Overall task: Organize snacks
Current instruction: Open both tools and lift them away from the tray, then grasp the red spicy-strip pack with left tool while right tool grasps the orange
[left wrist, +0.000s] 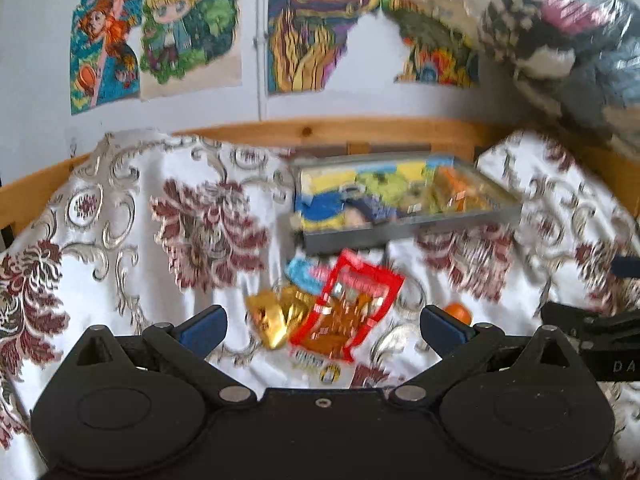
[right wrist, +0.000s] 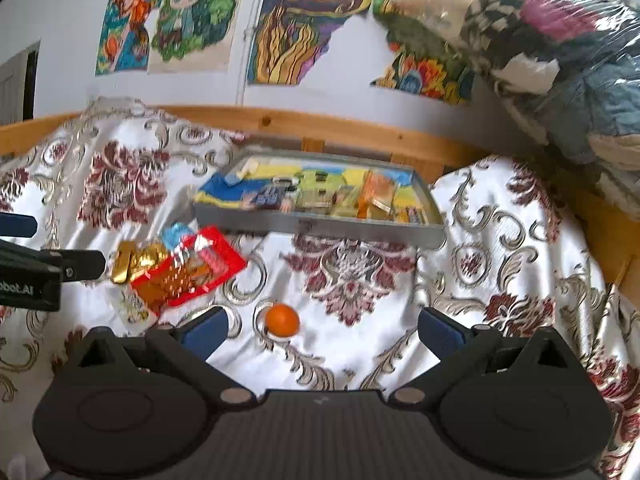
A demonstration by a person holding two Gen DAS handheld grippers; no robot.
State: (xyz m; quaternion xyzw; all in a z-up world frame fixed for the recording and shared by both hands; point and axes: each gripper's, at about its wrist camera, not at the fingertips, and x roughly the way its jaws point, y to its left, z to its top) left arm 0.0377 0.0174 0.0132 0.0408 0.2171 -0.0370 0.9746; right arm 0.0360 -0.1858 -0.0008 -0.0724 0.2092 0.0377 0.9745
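Snack packets [left wrist: 340, 312] between open left hand-held gripper [left wrist: 324, 326] fingers

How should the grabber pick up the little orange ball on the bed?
Take the orange ball across its middle, coming down from above with the open right gripper, which is nearest. It is round and lies alone on the patterned cloth, so both sides are probably free for the fingers.

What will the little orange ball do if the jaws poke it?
The orange ball looks round and smooth, so it would probably roll away. The patterned cloth beneath it is wrinkled, which may stop it soon. Its smooth curve might also slip out when the right gripper, whose jaws stand open, squeezes.
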